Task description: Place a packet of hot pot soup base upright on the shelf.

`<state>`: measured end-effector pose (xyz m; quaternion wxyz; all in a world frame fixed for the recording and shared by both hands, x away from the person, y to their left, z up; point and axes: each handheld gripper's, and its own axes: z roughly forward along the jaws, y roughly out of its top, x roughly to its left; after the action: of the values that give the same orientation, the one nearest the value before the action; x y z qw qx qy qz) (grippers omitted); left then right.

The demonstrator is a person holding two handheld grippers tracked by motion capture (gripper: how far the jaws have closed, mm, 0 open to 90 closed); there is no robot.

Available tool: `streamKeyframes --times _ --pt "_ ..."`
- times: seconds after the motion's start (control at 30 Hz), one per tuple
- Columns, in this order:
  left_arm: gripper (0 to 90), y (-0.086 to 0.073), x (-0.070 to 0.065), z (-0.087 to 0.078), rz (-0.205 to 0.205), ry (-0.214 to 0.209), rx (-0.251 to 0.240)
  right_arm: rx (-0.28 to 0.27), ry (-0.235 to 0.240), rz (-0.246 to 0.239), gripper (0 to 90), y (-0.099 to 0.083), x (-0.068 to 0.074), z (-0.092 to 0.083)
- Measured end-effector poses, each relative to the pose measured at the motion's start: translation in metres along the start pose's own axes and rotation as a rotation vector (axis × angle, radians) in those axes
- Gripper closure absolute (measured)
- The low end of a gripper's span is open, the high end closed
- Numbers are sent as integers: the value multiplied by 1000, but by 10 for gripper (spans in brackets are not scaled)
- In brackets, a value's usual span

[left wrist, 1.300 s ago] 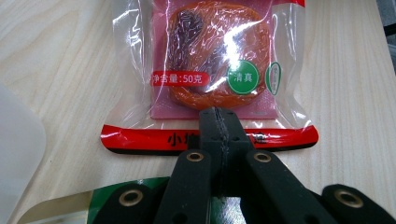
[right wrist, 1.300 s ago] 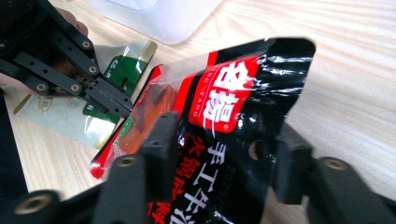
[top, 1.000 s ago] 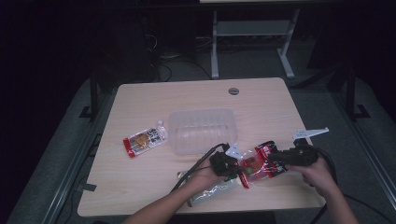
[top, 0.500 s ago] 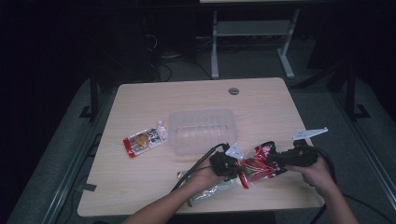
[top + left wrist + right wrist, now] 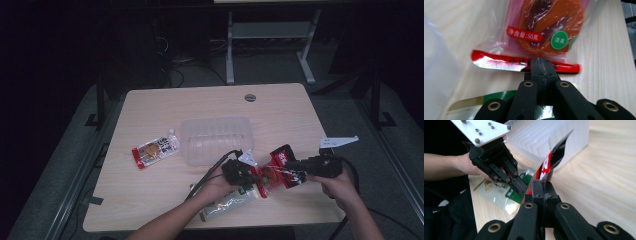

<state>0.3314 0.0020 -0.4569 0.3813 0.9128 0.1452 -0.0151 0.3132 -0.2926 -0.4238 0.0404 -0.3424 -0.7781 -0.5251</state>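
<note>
A red snack packet (image 5: 276, 170) with a clear window hangs just above the table's front edge, stretched between both grippers. My left gripper (image 5: 541, 62) is shut on the packet's red sealed edge (image 5: 499, 61); orange food (image 5: 549, 22) shows through the film beyond it. My right gripper (image 5: 541, 186) is shut on the opposite edge of the same packet (image 5: 549, 160), which stands up between its jaws. In the high view the left gripper (image 5: 255, 175) comes in from the left and the right gripper (image 5: 294, 165) from the right. The left gripper (image 5: 522, 190) also faces me in the right gripper view.
A clear plastic container (image 5: 216, 140) stands mid-table just behind the grippers. A green and white packet (image 5: 227, 202) lies under the left hand at the front edge. Another snack packet (image 5: 155, 150) lies left of the container. A round cable hole (image 5: 250, 97) sits near the far edge.
</note>
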Motion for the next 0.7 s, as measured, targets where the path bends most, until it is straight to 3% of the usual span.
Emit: streamKeyframes --times 0.4,0.7 --pt "900 -7 -4 -37 -9 -16 -18 -89 -33 -34 900 10 11 -15" --pt "898 -32 -7 -76 -36 -11 -11 -142 -71 -45 900 20 13 -26"
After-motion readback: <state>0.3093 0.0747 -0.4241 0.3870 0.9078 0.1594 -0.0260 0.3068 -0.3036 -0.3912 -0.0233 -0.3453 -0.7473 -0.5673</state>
